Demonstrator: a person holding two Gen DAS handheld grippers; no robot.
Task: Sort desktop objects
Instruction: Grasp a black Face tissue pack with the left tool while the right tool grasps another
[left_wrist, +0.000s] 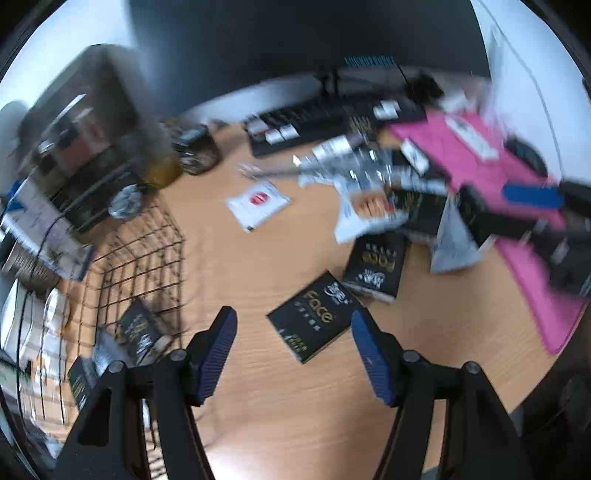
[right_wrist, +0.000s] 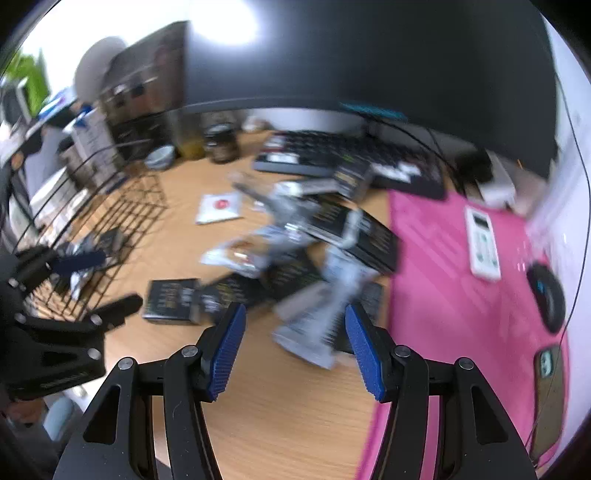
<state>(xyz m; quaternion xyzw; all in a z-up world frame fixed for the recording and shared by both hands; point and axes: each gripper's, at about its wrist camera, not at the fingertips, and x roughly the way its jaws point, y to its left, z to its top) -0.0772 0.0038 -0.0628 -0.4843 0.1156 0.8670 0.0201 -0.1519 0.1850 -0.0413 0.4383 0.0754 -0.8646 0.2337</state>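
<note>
so both grippers hang over the wooden desk (left_wrist: 295, 424) with nothing in them. the left gripper (left_wrist: 293, 350) has its blue ribbed pads spread wide, bare wood between them. just past its fingertips, a bit toward the right finger, lies a flat black box (left_wrist: 314, 317) with gold "face" lettering. it sits skewed, one corner poking toward the gap, so my guess is the jaws need a twist to line up with its flat sides. a second black box (left_wrist: 376, 267) of the same kind lies just beyond it, touching or nearly.

the right gripper (right_wrist: 291, 350) is also parted, though less widely, and empty. right ahead of its fingertips, toward the right finger, is a silvery foil packet (right_wrist: 317, 332), crinkly and shiny, its long axis running away from the fingers and leaning a little. looks like the nearer pick for that hand. soft stuff, probably squashes when pinched.

off beyond the left finger of the left gripper is a black wire basket (left_wrist: 140, 258) with a few dark packs already inside, so that's likely the drop spot.

further out is a jumbled pile of more black boxes and foil packets, a white sachet (left_wrist: 258, 203) with a red dot lying apart, then a pink mat (right_wrist: 461, 277) to the right and a keyboard (right_wrist: 332, 155) at the back. everything's pretty motion-blurred.
</note>
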